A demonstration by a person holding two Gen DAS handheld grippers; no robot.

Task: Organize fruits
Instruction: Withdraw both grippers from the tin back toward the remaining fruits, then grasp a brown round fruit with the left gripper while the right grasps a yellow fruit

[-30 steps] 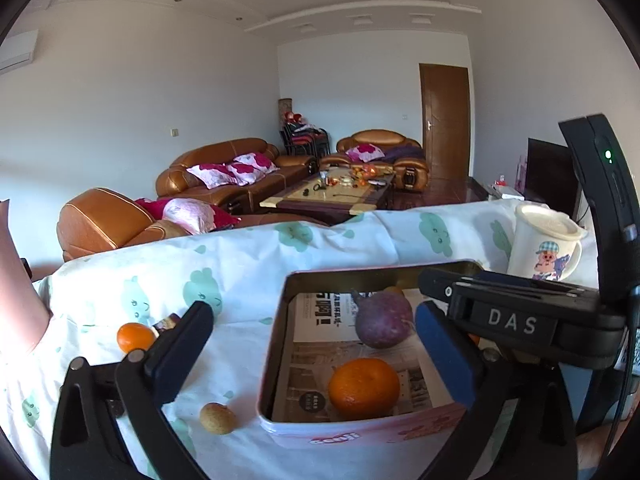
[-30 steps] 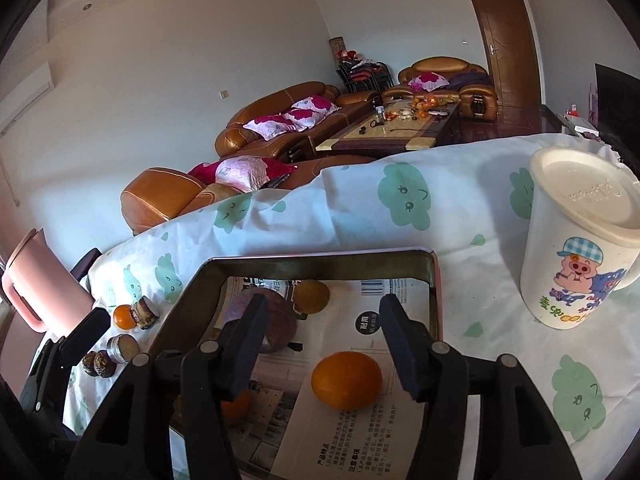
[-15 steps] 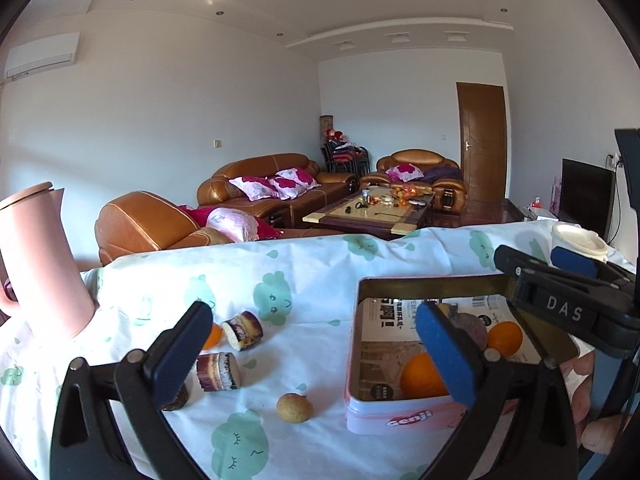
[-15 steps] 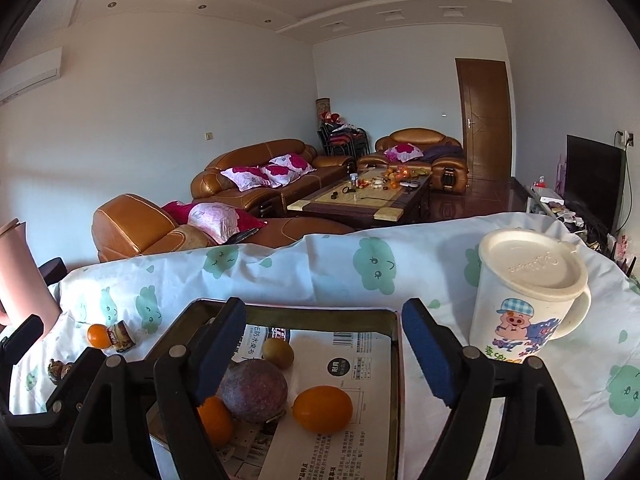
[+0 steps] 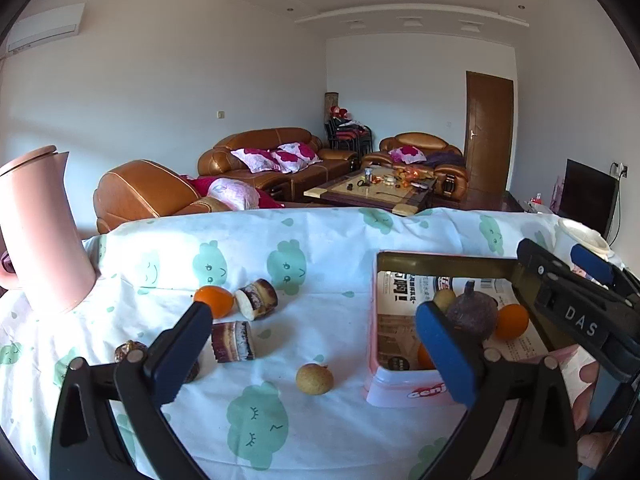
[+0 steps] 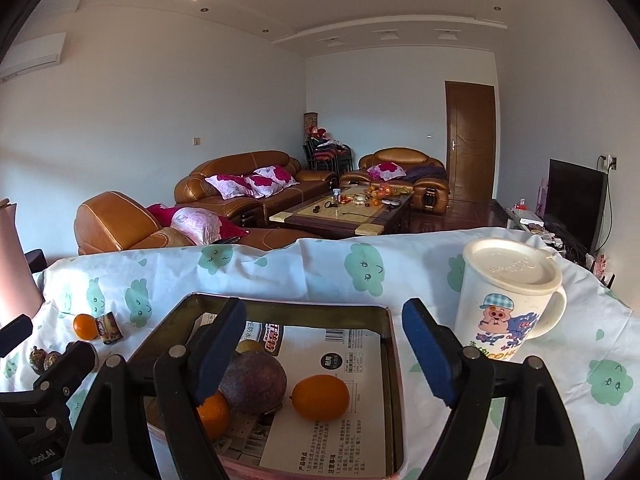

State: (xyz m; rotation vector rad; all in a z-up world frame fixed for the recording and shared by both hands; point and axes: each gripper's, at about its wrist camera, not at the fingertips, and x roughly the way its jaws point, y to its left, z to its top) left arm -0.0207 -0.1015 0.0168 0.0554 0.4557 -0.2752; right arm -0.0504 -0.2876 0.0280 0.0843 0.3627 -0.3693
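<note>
A pink tin tray [image 5: 404,390] lined with printed paper holds a dark purple fruit [image 5: 472,314], two oranges and a small yellowish fruit. In the right wrist view the tray [image 6: 394,364] shows the purple fruit [image 6: 256,382] and an orange [image 6: 320,397]. On the cloth left of the tray lie a small brown fruit [image 5: 315,378] and an orange [image 5: 214,300]. My left gripper [image 5: 312,348] is open and empty above the brown fruit. My right gripper [image 6: 324,348] is open and empty over the tray.
A pink jug [image 5: 40,232] stands at the far left. Two striped cake rolls [image 5: 256,298] and dark small fruits [image 5: 130,352] lie on the cloth. A white pig mug [image 6: 508,300] stands right of the tray. The table's far edge drops toward a sofa room.
My left gripper has swung left, away from the tray, bringing the brown fruit, cake rolls and jug into view. My right gripper has pulled back and risen from the tray.
</note>
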